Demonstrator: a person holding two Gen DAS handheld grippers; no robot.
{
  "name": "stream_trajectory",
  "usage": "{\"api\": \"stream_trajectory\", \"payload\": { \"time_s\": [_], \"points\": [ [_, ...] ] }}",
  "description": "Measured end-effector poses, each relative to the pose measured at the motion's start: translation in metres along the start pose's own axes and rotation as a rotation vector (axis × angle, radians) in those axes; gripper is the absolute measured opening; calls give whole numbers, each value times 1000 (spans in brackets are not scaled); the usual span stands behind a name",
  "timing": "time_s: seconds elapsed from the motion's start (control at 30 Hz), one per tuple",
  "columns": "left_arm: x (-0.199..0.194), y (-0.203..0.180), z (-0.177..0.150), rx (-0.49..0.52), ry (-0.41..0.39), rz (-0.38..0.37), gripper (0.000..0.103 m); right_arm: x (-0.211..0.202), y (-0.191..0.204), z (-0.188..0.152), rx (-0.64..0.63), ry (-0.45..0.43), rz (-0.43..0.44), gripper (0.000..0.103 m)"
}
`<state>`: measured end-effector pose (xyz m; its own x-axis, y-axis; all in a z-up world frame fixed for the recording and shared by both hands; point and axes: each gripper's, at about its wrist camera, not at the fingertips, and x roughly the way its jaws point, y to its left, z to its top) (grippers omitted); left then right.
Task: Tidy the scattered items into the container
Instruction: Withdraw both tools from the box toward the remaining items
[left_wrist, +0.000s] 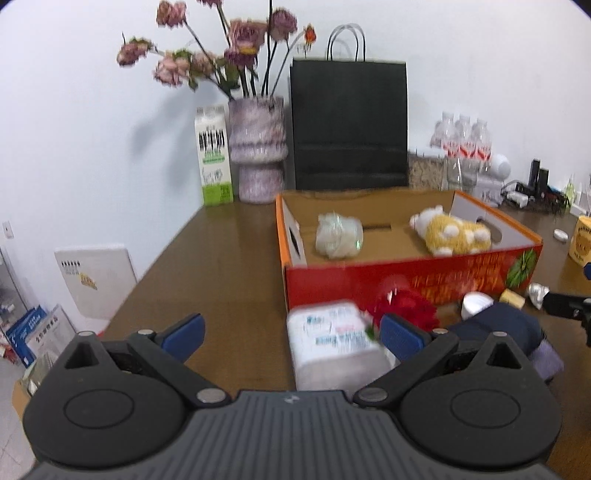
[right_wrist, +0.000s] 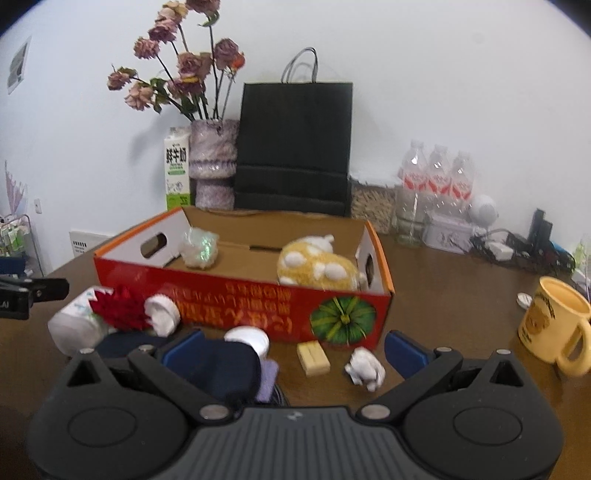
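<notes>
**Both grippers wide open, nothing held, loose items still in front of the box**

Left gripper (left_wrist: 291, 334), low in the left wrist view: blue-padded fingers (left_wrist: 183, 334) spread wide, gripping nothing. White tissue pack (left_wrist: 332, 341) lying on the brown table (left_wrist: 207, 266) in the gap between the pads, nearer the right-hand one; contact with that pad not clear from the blur. Just right of the pack, a red paper flower (left_wrist: 406, 308) and a dark blue cloth bundle (left_wrist: 506, 323) at lower right of frame.

Right gripper (right_wrist: 293, 350), low in the right wrist view: fingers likewise spread far apart, empty. Dark blue cloth bundle (right_wrist: 225, 367) lying against the left-hand pad, with a lilac patch at its edge. In the open gap, on the table (right_wrist: 443, 280): a small yellow block (right_wrist: 313, 357) and a crumpled white lump (right_wrist: 365, 369), apart from each other. White lid (right_wrist: 249, 339) just behind the bundle. At left of frame, the tissue pack (right_wrist: 75, 328), the red flower (right_wrist: 120, 308) and a white ruffled piece (right_wrist: 161, 314) clustered close together.

Red cardboard box (right_wrist: 240, 302) at centre frame, open on top, orange-rimmed. Inside already: a yellow-and-white plush toy (right_wrist: 317, 269) toward the right end, a pale crinkled wrapped ball (right_wrist: 199, 247) toward the left end.

Yellow mug (right_wrist: 554, 328) at right edge, outside the box.
</notes>
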<state>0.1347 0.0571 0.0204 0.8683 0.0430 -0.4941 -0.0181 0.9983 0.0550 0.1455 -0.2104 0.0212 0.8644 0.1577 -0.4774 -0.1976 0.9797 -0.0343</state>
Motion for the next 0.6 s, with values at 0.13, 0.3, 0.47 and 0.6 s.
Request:
{"api": "stream_trajectory", "payload": {
  "time_s": [0.13, 0.3, 0.47, 0.6],
  "points": [
    [11, -1, -6, -22, 54, -15, 103, 3, -6, -10, -8, 38, -25, 103],
    [24, -2, -8, -61, 89, -37, 103, 8, -15, -17, 4, 68, -51, 103],
    [32, -5, -8, -64, 99, -41, 100, 17, -23, -17, 0, 82, -72, 103],
    [36, -7, -8, -56, 111, -37, 87, 27, -31, -16, 3, 95, -84, 100]
  ]
}}
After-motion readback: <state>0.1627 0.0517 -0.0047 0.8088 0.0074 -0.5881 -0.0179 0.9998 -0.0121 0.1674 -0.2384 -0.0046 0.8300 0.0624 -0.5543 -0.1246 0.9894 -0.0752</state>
